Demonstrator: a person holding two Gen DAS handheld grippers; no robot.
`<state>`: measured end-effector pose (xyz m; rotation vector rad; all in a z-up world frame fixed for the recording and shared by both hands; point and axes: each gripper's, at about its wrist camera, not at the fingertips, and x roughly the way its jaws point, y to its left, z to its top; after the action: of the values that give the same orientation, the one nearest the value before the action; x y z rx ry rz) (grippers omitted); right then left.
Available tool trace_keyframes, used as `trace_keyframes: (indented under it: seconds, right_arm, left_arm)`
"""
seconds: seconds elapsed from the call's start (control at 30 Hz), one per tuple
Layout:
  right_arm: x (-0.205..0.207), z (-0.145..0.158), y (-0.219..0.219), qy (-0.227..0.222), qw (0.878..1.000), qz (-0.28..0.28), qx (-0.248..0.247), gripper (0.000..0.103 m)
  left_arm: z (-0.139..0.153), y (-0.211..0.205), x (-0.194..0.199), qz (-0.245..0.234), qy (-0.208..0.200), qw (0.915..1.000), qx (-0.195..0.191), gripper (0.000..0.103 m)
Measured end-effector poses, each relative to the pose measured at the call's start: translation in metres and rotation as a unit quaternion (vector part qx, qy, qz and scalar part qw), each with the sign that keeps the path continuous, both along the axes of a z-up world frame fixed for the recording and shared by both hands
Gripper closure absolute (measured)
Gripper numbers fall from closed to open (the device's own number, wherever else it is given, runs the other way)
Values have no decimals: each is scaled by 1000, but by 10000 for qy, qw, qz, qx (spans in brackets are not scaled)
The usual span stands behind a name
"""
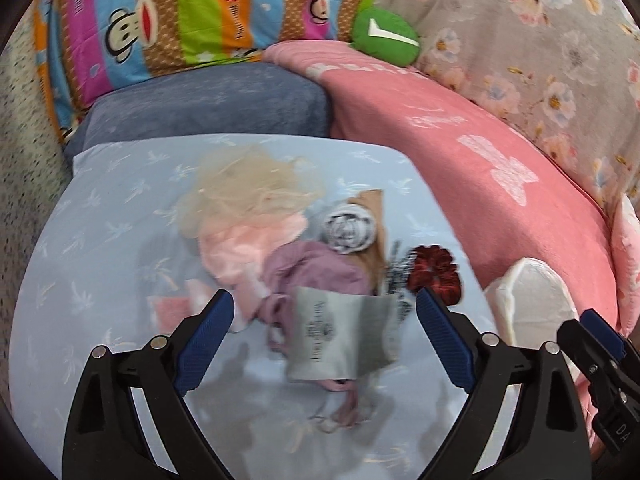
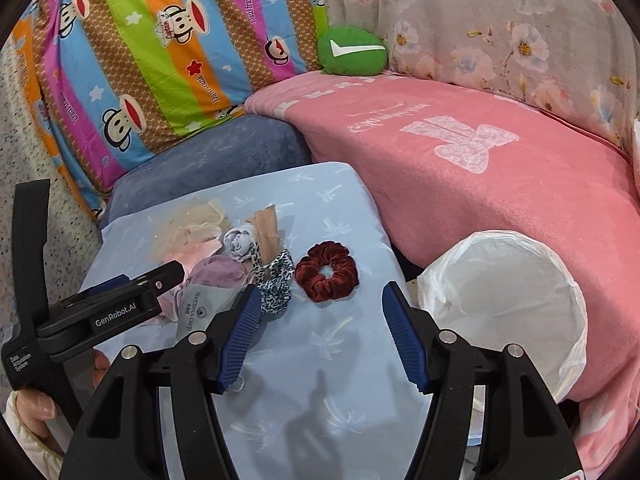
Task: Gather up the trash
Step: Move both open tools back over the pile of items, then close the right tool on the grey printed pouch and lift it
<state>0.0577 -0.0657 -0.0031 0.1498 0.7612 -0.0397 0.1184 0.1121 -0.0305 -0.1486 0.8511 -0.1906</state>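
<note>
A pile of small items lies on a light blue pillow: a grey pouch, a mauve cloth, a pink cloth, beige mesh, a rolled white sock, a leopard scrunchie and a dark red scrunchie. My left gripper is open, its jaws either side of the grey pouch, just above it. My right gripper is open and empty, just short of the red scrunchie. A bin lined with a white bag stands to the right.
A pink blanket covers the couch to the right. A blue cushion, a striped monkey-print pillow, a green plush and floral fabric lie behind. The left gripper body shows in the right wrist view.
</note>
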Motion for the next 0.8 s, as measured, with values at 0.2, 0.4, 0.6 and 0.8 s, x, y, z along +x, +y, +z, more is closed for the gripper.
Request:
trace_keyframes:
  seconds: [0.2, 0.4, 0.6, 0.8]
  right_arm:
    - [12, -21, 30, 242, 9994, 229, 107, 41]
    - [25, -40, 57, 467, 9979, 426, 122, 41]
    - [37, -55, 74, 633, 9965, 542, 96, 41]
    - [50, -71, 78, 832, 9949, 530, 220, 41]
  left_arm:
    - [-20, 40, 8, 378, 298, 9988, -26, 15]
    - [-35, 64, 12, 576, 468, 9972, -46, 15]
    - [-50, 82, 22, 690, 705, 9950, -156, 17]
    - [-62, 90, 30, 683, 940, 9927, -326, 32]
